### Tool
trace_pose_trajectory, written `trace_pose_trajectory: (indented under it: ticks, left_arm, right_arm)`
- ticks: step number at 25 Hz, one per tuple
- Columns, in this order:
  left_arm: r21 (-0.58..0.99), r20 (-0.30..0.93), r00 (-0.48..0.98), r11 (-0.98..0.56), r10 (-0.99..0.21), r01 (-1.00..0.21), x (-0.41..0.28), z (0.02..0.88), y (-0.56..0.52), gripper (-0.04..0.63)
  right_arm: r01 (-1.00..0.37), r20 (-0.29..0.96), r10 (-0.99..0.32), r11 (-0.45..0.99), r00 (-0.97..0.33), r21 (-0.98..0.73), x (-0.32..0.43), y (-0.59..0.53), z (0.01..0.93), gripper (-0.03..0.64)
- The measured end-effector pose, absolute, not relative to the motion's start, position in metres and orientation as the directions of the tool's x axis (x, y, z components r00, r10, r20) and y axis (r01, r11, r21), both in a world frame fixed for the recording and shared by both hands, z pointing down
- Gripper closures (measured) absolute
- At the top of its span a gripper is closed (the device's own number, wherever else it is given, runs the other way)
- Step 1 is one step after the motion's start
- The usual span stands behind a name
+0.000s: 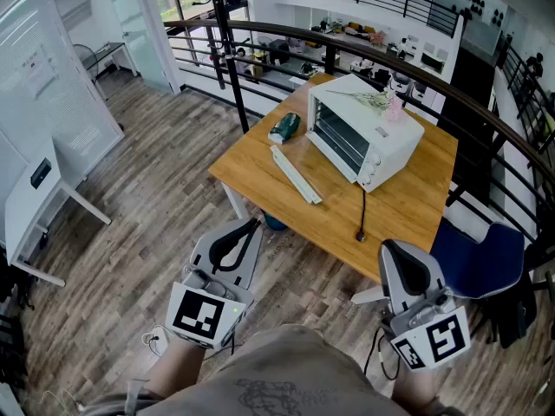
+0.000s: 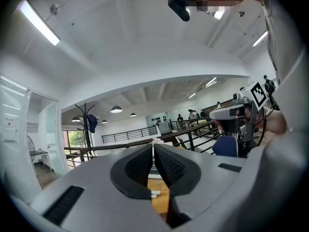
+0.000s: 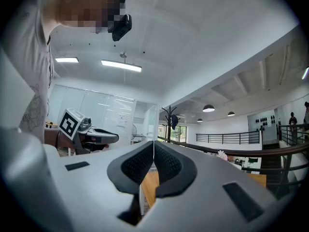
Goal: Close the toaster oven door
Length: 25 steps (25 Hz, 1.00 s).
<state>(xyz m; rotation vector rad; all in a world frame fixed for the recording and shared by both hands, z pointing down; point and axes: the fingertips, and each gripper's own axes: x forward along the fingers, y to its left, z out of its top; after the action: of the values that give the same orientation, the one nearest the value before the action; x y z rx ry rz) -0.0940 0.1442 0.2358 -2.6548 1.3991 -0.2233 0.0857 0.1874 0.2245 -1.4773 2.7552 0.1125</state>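
Observation:
A white toaster oven [image 1: 364, 133] stands on the wooden table [image 1: 399, 211], its dark front facing the near left. Its door looks folded down flat, with the white handle bar [image 1: 295, 173] lying parallel in front of it. Both grippers hang low by my body, well short of the table. My left gripper [image 1: 247, 228] is shut with nothing in it, pads [image 2: 166, 166] meeting. My right gripper [image 1: 392, 248] is shut and empty too, pads [image 3: 166, 164] pressed together. Each gripper view looks mostly at the ceiling.
A green can [image 1: 284, 127] lies left of the oven. A black cord [image 1: 362, 219] runs to the table's near edge. Flowers [image 1: 377, 100] rest on the oven top. A blue chair [image 1: 481, 258] sits at the right, a white desk [image 1: 35, 198] at the left, a dark railing [image 1: 260, 33] behind.

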Motion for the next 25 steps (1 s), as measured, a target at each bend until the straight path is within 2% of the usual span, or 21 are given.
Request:
trace_pose_trajectory:
  ticks: [13, 17, 18, 20, 21, 25]
  left_arm:
    - [-0.179, 0.083, 0.545, -0.550, -0.835, -0.816, -0.064, 0.245, 0.156, 0.569]
    - [-0.189, 0.052, 0.499, -0.499, -0.865, -0.846, -0.054, 0.249, 0.158, 0.568]
    - [-0.190, 0.041, 0.484, -0.483, -0.874, -0.855, -0.052, 0.251, 0.160, 0.566]
    - [-0.192, 0.048, 0.463, -0.463, -0.885, -0.865, -0.046, 0.258, 0.161, 0.500]
    - [-0.195, 0.064, 0.454, -0.457, -0.889, -0.868, -0.043, 0.263, 0.161, 0.494]
    - [-0.204, 0.126, 0.428, -0.446, -0.895, -0.871, -0.037, 0.277, 0.162, 0.455]
  right_arm:
    - [-0.808, -0.079, -0.806, 0.589, -0.587, -0.009, 0.111, 0.197, 0.228, 0.583]
    - [-0.801, -0.101, -0.801, 0.597, -0.590, -0.050, 0.129, 0.196, 0.237, 0.581]
    - [-0.793, -0.109, -0.795, 0.605, -0.597, -0.066, 0.133, 0.197, 0.241, 0.567]
    - [-0.775, -0.123, -0.782, 0.623, -0.612, -0.104, 0.141, 0.196, 0.249, 0.438]
    - [-0.768, -0.124, -0.777, 0.629, -0.617, -0.119, 0.144, 0.194, 0.253, 0.419]
    - [-0.740, -0.100, -0.750, 0.661, -0.654, -0.120, 0.144, 0.189, 0.264, 0.413]
